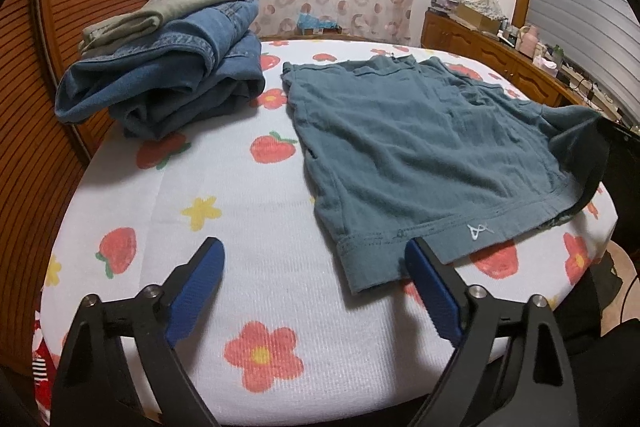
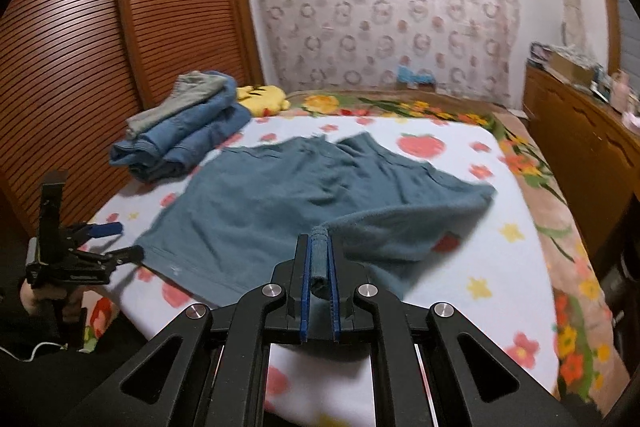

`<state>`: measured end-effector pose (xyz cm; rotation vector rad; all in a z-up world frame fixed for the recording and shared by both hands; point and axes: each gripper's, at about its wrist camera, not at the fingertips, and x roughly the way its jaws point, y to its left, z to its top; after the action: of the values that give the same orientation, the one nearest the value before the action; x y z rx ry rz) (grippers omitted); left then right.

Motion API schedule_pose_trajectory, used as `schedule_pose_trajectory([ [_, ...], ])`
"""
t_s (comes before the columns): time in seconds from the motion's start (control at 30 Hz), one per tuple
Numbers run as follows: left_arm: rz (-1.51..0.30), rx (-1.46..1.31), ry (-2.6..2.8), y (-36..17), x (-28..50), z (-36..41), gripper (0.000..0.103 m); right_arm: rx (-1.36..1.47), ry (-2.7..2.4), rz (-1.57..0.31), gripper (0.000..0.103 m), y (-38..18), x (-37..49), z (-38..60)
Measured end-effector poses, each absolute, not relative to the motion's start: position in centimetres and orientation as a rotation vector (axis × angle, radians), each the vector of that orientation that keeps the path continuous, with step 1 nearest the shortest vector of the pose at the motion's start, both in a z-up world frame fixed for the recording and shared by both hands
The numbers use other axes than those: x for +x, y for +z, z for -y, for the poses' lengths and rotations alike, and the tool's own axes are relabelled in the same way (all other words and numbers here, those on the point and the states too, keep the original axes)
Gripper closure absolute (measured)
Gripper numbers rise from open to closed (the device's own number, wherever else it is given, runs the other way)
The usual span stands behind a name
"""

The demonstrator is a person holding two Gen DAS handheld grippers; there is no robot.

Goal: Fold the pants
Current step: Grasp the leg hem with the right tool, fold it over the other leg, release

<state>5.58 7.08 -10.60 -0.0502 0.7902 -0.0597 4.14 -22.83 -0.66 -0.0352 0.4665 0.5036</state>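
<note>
Teal pants lie spread on the flower-print bed cover, hem towards me. My left gripper is open and empty, its right finger at the near left hem corner. It also shows in the right wrist view at the pants' left edge. My right gripper is shut on a rolled edge of the teal pants and lifts the near right part off the bed.
A stack of folded jeans with a grey-green garment on top sits at the bed's far left. A slatted wooden wardrobe stands on the left, a wooden cabinet on the right. A yellow plush lies behind the stack.
</note>
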Motion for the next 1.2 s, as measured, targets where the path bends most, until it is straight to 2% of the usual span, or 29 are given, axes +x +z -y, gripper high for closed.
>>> schedule_pose_trajectory([
  [0.37, -0.775, -0.063, -0.095, -9.8, 5.2, -7.4, 0.03, -0.134, 0.666, -0.42, 0.095, 0.8, 5.4, 18.6],
  [1.13, -0.772, -0.089, -0.069, -10.0, 5.0, -8.8, 0.03, -0.211, 0.801, -0.517, 0.095, -1.5, 9.0, 15.2],
  [1.2, -0.771, -0.091, -0.074, -9.9, 5.1, -8.7, 0.03, -0.213, 0.784, -0.534, 0.088, -1.6, 9.5, 15.1],
])
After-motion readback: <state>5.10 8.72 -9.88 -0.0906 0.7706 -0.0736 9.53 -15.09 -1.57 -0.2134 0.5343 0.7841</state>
